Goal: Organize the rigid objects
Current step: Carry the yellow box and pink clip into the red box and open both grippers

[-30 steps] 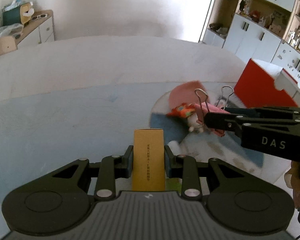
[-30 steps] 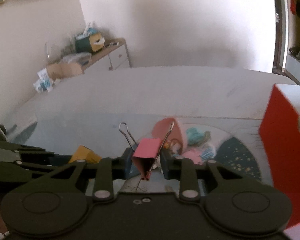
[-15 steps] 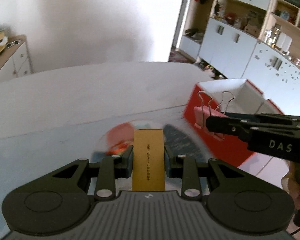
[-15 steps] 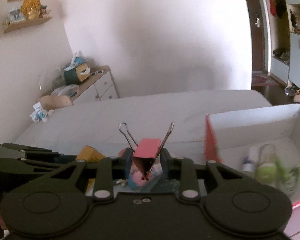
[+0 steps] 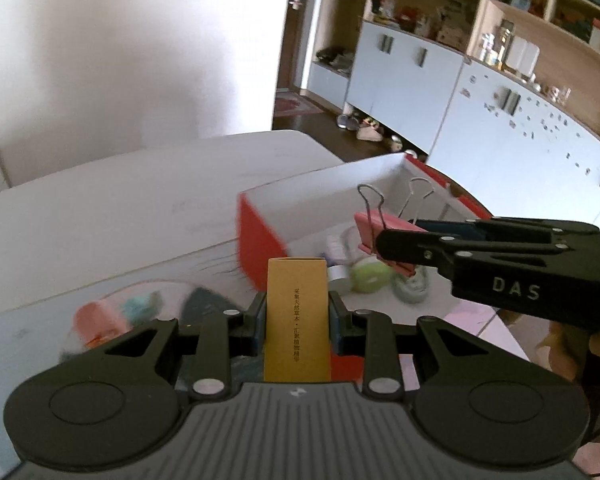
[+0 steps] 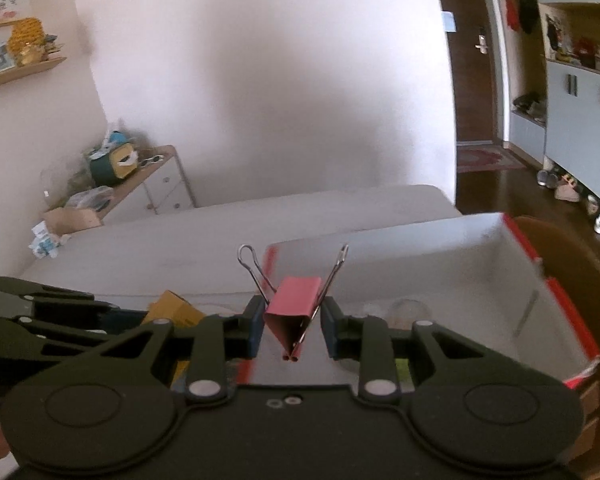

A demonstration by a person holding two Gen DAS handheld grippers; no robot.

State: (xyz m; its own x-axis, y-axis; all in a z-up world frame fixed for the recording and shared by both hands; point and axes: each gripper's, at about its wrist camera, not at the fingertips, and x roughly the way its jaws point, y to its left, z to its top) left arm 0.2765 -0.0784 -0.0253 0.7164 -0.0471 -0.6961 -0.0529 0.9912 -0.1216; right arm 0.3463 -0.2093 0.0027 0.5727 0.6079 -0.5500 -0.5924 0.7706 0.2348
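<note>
My left gripper (image 5: pixel 298 316) is shut on a yellow-brown box (image 5: pixel 297 316) with dark printed characters, held upright in the air just left of a red box (image 5: pixel 256 232). My right gripper (image 6: pixel 293 320) is shut on a pink binder clip (image 6: pixel 294 306) with wire handles pointing up, held over the red box's white inside (image 6: pixel 440 280). In the left wrist view the right gripper (image 5: pixel 388 240) and the clip (image 5: pixel 376 226) hang above the box. The left gripper (image 6: pixel 112 320) and yellow box (image 6: pixel 176 310) show at the left in the right wrist view.
Inside the red box lie a green round item (image 5: pixel 370 276) and small bottles (image 5: pixel 336 248), blurred. A round mat with pink and teal soft items (image 5: pixel 100 320) lies on the white table (image 5: pixel 120 208). White cabinets (image 5: pixel 520 132) stand at the right, a sideboard (image 6: pixel 152 184) at the back left.
Both grippers have swung right from the round mat toward the red box, each still holding its object. The right gripper with the clip is now over the box's open inside.
</note>
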